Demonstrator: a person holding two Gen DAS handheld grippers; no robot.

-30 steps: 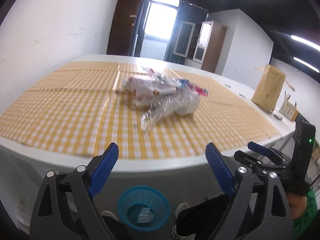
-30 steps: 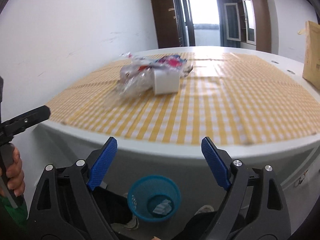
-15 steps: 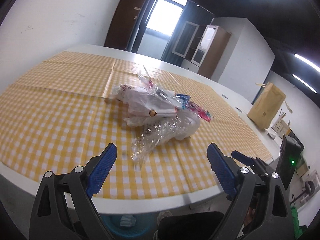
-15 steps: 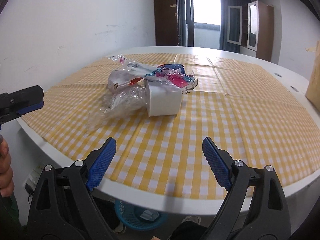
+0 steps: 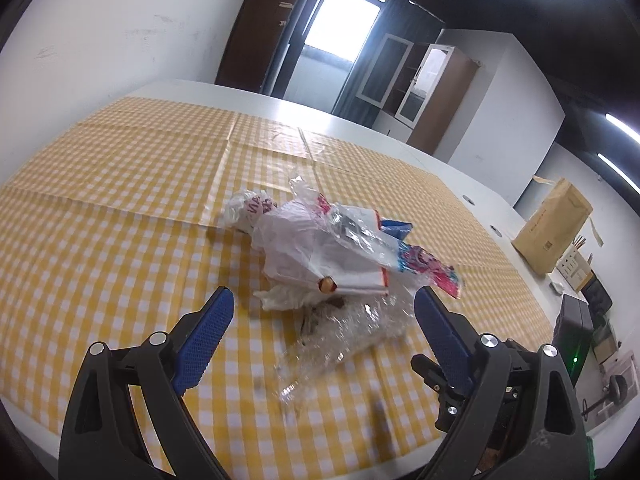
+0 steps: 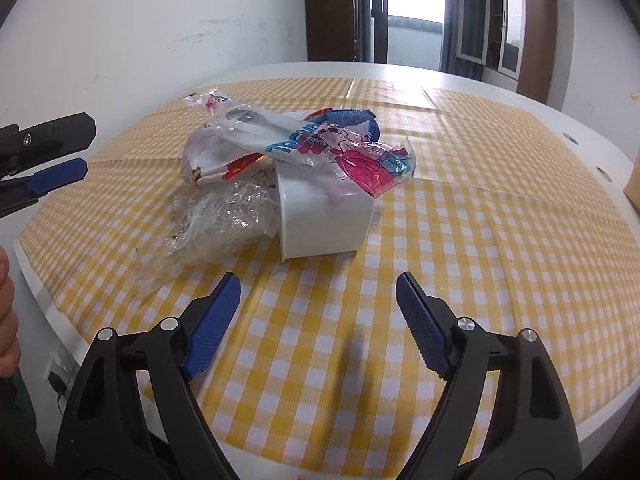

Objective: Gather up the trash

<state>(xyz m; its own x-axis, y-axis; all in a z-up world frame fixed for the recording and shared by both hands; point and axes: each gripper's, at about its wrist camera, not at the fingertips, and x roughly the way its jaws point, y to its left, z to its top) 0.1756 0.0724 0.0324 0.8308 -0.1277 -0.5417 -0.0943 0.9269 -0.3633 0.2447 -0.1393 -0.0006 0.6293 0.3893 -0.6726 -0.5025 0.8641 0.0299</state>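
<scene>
- The trash pile lies on the yellow checked tablecloth, toward the near left part of the table as the right wrist view shows it.
- In the pile: crumpled clear plastic wrap at the near left, a white cup on its side beside it, and a pink and blue printed wrapper draped over the cup. A white plastic bag sits behind them.
- The cup's inside is not visible, so what it holds cannot be told.
- The left gripper stands wide open and holds nothing; the clear wrap lies just ahead, partly between its blue fingertips, untouched.
- The right gripper is closing, its jaws wide apart and empty; the cup lies ahead of them, apart.
- A brown paper bag stands well apart at the far right table edge.
</scene>
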